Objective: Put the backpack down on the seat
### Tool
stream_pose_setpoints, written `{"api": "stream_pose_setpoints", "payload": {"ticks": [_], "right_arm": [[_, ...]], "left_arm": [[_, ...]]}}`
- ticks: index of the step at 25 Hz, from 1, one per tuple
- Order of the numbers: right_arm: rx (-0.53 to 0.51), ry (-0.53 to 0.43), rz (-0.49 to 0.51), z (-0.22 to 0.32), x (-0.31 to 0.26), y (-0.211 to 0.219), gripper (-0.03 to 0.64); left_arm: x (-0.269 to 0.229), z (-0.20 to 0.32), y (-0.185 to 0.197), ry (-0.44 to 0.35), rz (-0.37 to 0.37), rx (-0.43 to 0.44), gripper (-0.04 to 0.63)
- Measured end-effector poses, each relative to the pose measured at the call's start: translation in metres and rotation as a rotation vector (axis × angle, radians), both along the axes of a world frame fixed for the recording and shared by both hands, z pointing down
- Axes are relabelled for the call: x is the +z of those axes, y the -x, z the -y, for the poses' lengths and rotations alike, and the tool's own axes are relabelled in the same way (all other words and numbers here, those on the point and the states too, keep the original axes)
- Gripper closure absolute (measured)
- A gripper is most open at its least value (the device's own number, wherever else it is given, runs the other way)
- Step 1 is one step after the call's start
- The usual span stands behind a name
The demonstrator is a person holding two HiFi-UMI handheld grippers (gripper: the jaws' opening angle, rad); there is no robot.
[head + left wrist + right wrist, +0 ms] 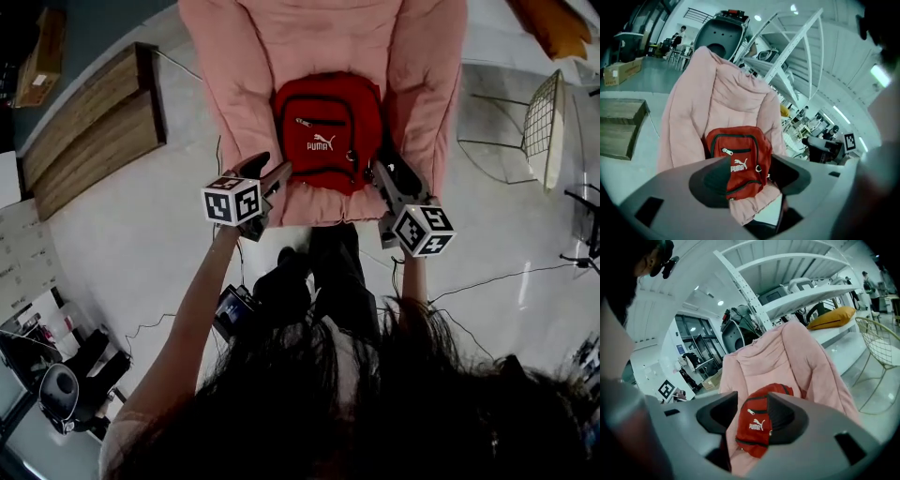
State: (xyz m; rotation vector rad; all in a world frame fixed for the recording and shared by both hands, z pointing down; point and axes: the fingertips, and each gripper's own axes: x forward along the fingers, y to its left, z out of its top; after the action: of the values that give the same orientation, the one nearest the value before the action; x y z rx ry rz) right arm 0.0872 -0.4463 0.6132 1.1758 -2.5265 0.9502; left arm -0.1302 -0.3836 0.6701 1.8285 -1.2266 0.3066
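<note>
**Red backpack (328, 131) resting on the pink padded seat (234, 66); both hand-held grippers open and empty.**

The backpack is seen propped against the seat's back cushion, with its zipped front pocket and white logo turned outward. The left hand-held gripper (270, 176) is held in front of the backpack's lower corner at the head view's left. The right hand-held gripper (386, 176) is held in front of its opposite side. In each gripper view the jaws are spread wide. The backpack is framed in the gap beyond them, and nothing is gripped by either. A wire chair (544, 122) is seen well apart from the seat.
</note>
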Motion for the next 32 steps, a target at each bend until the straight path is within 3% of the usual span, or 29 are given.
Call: {"api": "stream_pose_setpoints", "payload": {"ticks": [4, 11, 19, 24, 32], "right_arm": [[-0.014, -0.053, -0.003, -0.038, -0.041, 0.016, 0.416], [-0.017, -0.107, 0.015, -0.116, -0.09, 0.046, 0.442], [0.001, -0.143, 0.038, -0.226, -0.124, 0.076, 0.499], [0.019, -0.157, 0.036, -0.287, -0.134, 0.081, 0.52], [-0.014, -0.133, -0.01, -0.353, -0.146, 0.085, 0.531]], "left_arm": [[-0.055, -0.03, -0.008, -0.092, -0.083, -0.005, 0.322], [-0.129, -0.094, -0.017, -0.22, -0.015, 0.059, 0.322], [-0.184, -0.185, -0.003, -0.33, -0.104, 0.036, 0.394], [-0.191, -0.235, -0.005, -0.35, -0.117, 0.06, 0.443], [-0.185, -0.288, -0.009, -0.295, -0.154, 0.073, 0.468]]}}
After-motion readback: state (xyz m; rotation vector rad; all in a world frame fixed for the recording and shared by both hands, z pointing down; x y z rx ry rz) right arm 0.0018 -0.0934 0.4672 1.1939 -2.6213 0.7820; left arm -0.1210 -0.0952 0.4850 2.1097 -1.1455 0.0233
